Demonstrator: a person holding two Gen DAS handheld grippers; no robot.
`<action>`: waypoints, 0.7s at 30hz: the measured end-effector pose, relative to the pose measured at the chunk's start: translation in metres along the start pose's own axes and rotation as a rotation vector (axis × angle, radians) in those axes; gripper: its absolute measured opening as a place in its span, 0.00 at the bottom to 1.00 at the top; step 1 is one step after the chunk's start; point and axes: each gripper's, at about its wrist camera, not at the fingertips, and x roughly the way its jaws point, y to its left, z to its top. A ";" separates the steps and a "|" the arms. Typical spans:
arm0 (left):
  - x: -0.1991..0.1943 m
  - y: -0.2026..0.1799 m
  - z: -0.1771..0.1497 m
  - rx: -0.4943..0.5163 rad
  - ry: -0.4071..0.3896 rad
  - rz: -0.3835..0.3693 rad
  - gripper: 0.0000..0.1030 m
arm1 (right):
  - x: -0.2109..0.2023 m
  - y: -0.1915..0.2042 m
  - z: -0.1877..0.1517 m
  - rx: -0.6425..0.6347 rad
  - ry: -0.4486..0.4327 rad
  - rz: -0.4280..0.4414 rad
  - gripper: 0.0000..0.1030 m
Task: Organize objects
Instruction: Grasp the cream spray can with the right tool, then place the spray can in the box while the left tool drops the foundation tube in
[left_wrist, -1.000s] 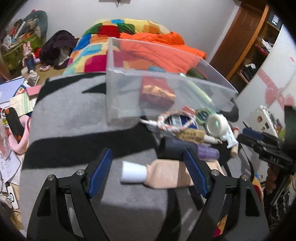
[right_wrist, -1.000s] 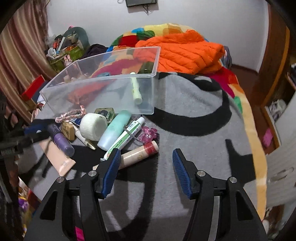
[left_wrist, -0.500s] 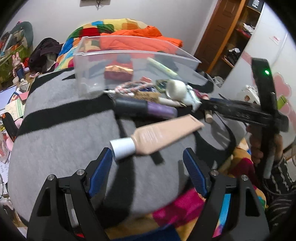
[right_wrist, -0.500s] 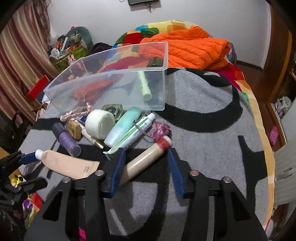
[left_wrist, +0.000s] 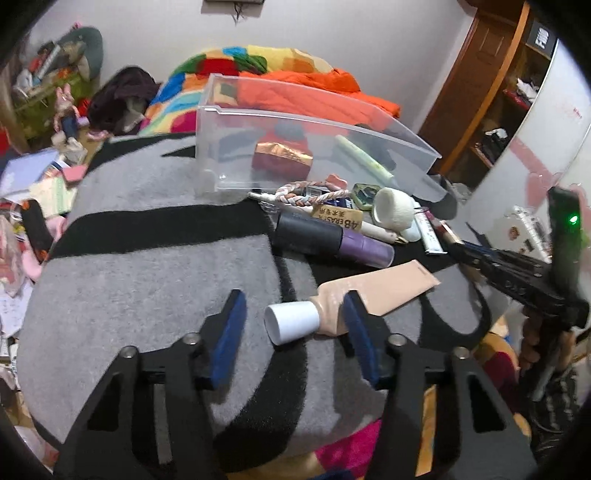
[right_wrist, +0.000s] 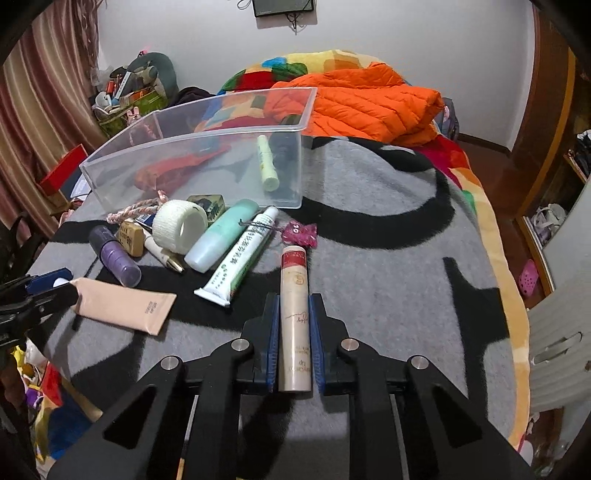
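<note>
My right gripper is shut on a cream cosmetic tube with a red cap, lying lengthwise between the blue pads. My left gripper is open around the white-capped end of a beige tube, which also shows in the right wrist view. A clear plastic bin stands behind the pile on the grey and black blanket; it holds a pale green stick and a red packet. My left gripper shows at the left edge of the right wrist view.
The pile holds a purple bottle, a white tape roll, a mint bottle, a white and green tube, a pink charm and a braided cord. An orange quilt lies behind the bin.
My right gripper has closed on the cream tube, now straight between its pads. My left gripper has narrowed and moved in around the beige tube's cap end.
</note>
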 end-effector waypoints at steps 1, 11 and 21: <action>-0.001 -0.002 -0.002 0.008 -0.005 0.003 0.39 | -0.002 0.000 -0.001 -0.001 -0.001 0.001 0.13; -0.013 -0.024 -0.015 0.052 -0.026 0.051 0.35 | -0.020 -0.012 -0.014 0.043 -0.015 0.001 0.13; -0.035 -0.030 -0.004 0.050 -0.102 0.058 0.33 | -0.051 -0.008 -0.002 0.042 -0.108 0.028 0.13</action>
